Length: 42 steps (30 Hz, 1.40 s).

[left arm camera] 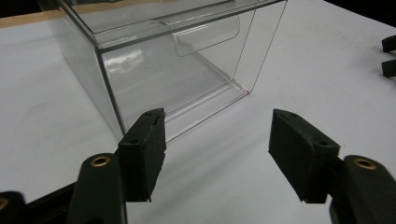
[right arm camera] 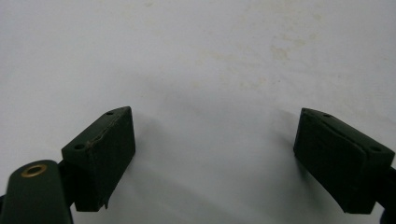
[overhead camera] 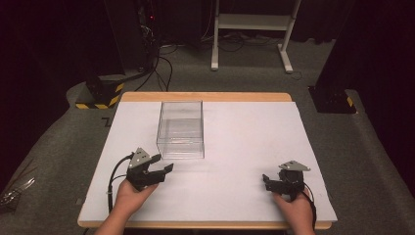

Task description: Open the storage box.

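A clear plastic box point(overhead camera: 180, 129) stands empty on the white table point(overhead camera: 244, 137), left of the middle. In the left gripper view the box point(left arm camera: 173, 70) is just ahead, with a curved clear tab point(left arm camera: 205, 35) on its far wall. My left gripper point(overhead camera: 165, 163) is open just short of the box's near left corner, its jaws point(left arm camera: 217, 140) wide apart with nothing between them. My right gripper point(overhead camera: 265, 182) rests low near the table's front right, open, and in its own view point(right arm camera: 215, 140) the jaws frame bare table. Its jaw tips point(left arm camera: 387, 56) also show in the left gripper view.
The table's wooden rim point(overhead camera: 205, 96) runs along the far edge. Beyond it on the grey carpet stand a white frame point(overhead camera: 249, 24), a black-and-yellow striped base point(overhead camera: 100, 95) at the left, a black base point(overhead camera: 333, 100) at the right, and cables point(overhead camera: 164, 68).
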Available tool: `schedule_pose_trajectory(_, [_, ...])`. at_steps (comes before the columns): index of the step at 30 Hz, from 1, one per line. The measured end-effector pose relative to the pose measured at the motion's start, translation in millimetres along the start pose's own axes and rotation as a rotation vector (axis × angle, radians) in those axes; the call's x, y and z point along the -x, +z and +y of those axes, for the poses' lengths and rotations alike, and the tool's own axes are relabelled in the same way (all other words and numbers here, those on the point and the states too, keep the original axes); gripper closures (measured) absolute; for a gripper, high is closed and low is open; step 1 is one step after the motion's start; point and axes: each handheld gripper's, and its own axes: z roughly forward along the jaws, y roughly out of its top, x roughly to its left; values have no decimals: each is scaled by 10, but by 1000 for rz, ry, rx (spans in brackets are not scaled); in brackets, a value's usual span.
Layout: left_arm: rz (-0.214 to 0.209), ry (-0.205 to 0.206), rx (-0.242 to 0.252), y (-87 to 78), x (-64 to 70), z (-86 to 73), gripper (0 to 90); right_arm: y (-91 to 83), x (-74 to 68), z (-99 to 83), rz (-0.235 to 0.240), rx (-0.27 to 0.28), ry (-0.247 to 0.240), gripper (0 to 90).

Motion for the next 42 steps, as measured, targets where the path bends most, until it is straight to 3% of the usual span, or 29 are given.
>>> schedule_pose_trajectory(8, [-21,4,-4,114,18,44,312,0,0,0,1,0,0,130])
schedule_pose_trajectory(23, [-25,-26,33,254,-81,158,396,-1,1,0,2,0,0,131])
schedule_pose_trajectory(31, [-59,-45,44,316,-159,163,401,-2,-2,-1,1,0,1,132])
schedule_pose_trajectory(36, [-62,-69,61,348,-181,168,426,-1,-2,-1,0,1,0,132])
schedule_pose_trajectory(37, [-61,-159,125,405,-113,166,436,-1,-2,-1,0,1,0,132])
schedule_pose_trajectory(38, [-56,-67,63,379,-178,165,440,-2,-3,-1,1,0,0,132])
schedule_pose_trajectory(42, [-47,-67,69,403,-186,162,461,-2,-2,-1,0,1,-2,133])
